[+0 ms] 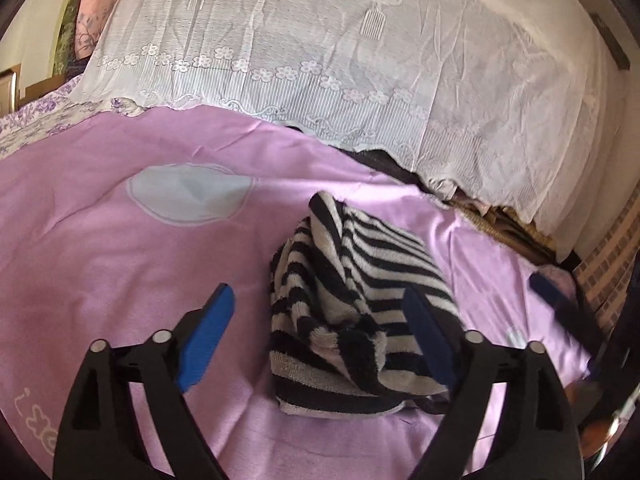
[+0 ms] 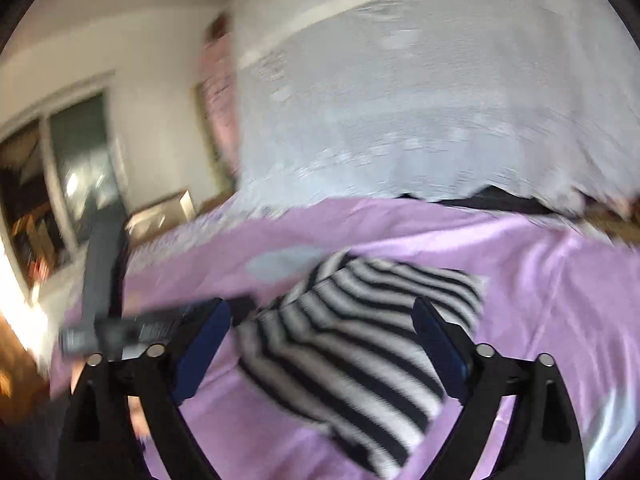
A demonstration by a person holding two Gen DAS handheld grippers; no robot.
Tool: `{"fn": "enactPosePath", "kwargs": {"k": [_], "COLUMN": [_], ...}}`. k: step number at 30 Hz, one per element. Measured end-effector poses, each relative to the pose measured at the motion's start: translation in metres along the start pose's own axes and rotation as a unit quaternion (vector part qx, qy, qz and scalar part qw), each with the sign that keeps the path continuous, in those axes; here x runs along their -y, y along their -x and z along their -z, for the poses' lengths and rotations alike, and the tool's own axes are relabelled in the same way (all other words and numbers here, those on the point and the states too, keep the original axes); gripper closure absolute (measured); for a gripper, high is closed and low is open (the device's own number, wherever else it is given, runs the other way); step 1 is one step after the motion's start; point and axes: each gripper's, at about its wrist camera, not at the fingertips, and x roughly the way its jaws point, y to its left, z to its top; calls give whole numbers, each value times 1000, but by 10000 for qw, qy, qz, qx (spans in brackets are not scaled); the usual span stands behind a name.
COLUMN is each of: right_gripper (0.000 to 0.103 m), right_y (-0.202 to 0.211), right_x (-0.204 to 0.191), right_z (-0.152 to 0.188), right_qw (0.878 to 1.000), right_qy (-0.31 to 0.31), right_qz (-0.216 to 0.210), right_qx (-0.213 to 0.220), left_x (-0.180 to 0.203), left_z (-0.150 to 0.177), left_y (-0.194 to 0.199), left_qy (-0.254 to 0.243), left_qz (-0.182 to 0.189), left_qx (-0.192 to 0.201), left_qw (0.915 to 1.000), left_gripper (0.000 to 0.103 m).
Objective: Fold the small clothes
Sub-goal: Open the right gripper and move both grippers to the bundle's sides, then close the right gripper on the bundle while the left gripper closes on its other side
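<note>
Hovering with fingers spread and empty, the left gripper (image 1: 320, 328) and right gripper (image 2: 324, 344) flank the bunched striped garment (image 1: 352, 300) on the bed (image 1: 100, 240), which likely needs spreading flat next.

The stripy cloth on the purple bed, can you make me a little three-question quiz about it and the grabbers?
1. True or false: the left gripper is clamped shut on the striped garment.
2. What colours are the garment's stripes?
3. What does the garment lie on: A) the white lace cover, B) the purple sheet, C) a wooden floor?

Key
1. False: both pads stand wide apart, with the garment lying between them, and the right gripper is open too.
2. Black and white.
3. B.
</note>
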Motion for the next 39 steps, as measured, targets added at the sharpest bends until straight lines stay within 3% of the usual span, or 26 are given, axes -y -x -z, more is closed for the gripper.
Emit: {"fn": "enactPosePath", "kwargs": {"k": [3, 6, 9, 12, 16, 23, 27, 30, 33, 37, 39], "right_gripper": [8, 8, 8, 4, 4, 4, 4, 4, 4, 3, 4], "right_y": [-18, -36, -62, -83, -84, -72, -56, -52, -60, -72, -74], "right_x": [46, 69, 78, 84, 90, 86, 72, 61, 72, 101, 97], "right_z": [4, 20, 37, 61, 74, 76, 57, 47, 54, 76, 75], "right_qw": [9921, 9849, 9802, 9731, 9713, 9742, 9811, 9852, 9789, 9542, 9564], "right_qy": [-1220, -1570, -1546, -1418, -1540, -1578, -1371, -1165, -1455, -2621, -2562], "right_qz": [219, 583, 852, 1165, 1050, 1062, 924, 789, 789, 182, 158], "right_qx": [-210, -450, -896, -1392, -1478, -1215, -1001, -977, -1196, -1430, -1395], "left_x": [-1, -17, -50, -49, -48, -47, -37, -27, -30, -50, -53], "left_z": [8, 18, 24, 27, 30, 34, 31, 30, 38, 39, 37], "left_y": [-25, -47, -63, -63, -63, -57, -37, -40, -60, -69, -73], "left_qy": [-149, -9, 782, 617, 564, 767, 647, 473, 509, 1144, 1351], "left_qz": [-409, -598, 31, -32, -144, -165, 145, 467, 348, 772, 892], "left_qx": [-311, -612, -1047, -1064, -1014, -905, -666, -726, -1014, -1090, -1086], "left_qw": [9986, 9963, 9914, 9924, 9931, 9928, 9956, 9951, 9929, 9844, 9808], "left_gripper": [13, 4, 4, 4, 4, 4, 5, 5, 4, 4, 5]}}
